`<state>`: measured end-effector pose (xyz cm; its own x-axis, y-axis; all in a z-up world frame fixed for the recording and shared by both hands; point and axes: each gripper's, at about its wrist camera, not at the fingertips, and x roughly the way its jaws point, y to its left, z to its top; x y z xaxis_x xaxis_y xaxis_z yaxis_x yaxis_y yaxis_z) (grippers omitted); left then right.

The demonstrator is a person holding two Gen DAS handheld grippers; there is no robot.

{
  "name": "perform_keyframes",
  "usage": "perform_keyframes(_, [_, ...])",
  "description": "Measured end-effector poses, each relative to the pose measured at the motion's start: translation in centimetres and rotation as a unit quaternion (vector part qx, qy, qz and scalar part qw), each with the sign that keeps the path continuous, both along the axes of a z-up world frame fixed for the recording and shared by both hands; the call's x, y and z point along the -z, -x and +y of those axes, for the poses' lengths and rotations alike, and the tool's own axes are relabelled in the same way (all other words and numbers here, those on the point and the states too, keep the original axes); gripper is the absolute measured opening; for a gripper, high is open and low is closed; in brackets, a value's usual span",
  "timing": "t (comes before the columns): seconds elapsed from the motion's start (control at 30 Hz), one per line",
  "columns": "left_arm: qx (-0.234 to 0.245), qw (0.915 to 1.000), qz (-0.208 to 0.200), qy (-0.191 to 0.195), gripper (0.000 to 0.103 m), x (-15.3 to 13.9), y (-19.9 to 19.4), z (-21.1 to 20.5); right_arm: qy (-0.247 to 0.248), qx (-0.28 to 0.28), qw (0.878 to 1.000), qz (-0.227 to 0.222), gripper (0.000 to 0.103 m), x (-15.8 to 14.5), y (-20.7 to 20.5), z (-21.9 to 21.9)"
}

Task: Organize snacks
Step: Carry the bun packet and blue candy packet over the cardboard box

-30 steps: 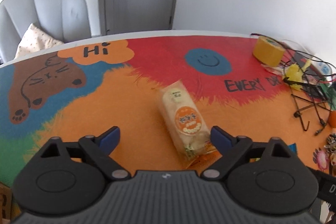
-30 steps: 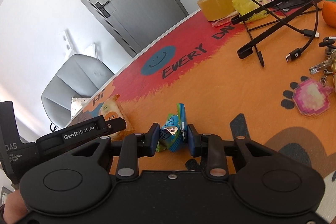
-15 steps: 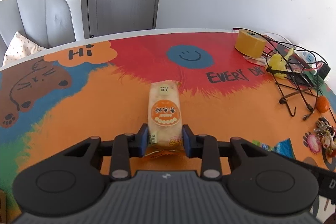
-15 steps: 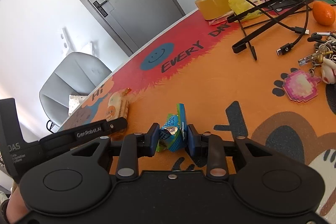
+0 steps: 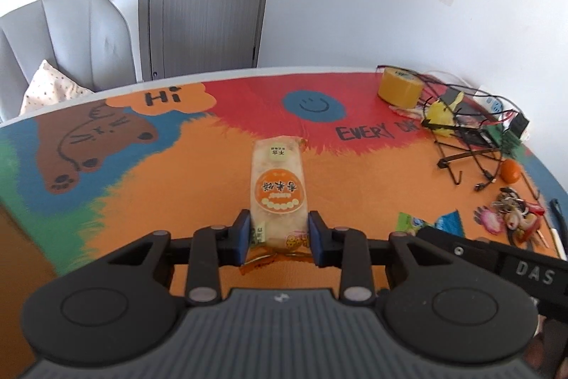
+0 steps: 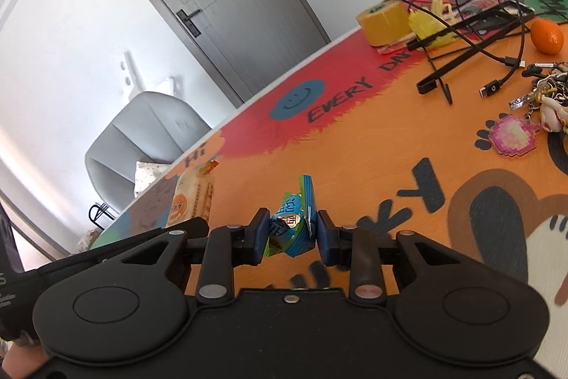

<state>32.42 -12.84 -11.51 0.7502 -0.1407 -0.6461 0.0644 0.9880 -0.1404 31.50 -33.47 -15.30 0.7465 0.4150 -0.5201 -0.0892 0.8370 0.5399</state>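
From the left wrist, your left claw [image 5: 278, 238] grips the near end of the rice cracker pack [image 5: 277, 190]; its long axis runs straight out toward 12 o'clock over the desk [image 5: 149, 201]. The tape roll [image 5: 399, 87] and orange [image 5: 510, 171] sit well apart at 2 o'clock. From the right wrist, your right claw [image 6: 291, 235] pinches a crumpled blue-green candy wrapper [image 6: 293, 222]; keys [image 6: 543, 91] lie off at 2 o'clock.
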Motion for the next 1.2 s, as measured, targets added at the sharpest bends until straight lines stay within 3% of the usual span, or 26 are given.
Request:
perform_keyframes(0.5, [-0.014, 0.9984, -0.054, 0.013, 0.032, -3.7, 8.4, 2.9, 0.002, -0.021, 0.999, -0.048, 0.03, -2.7, 5.7, 2.8])
perform_keyframes(1.2, [-0.048, 0.9918, -0.114, 0.034, 0.032, -7.3, 16.2, 8.4, 0.016, -0.056, 0.993, -0.103, 0.03, -6.8, 11.0, 7.7])
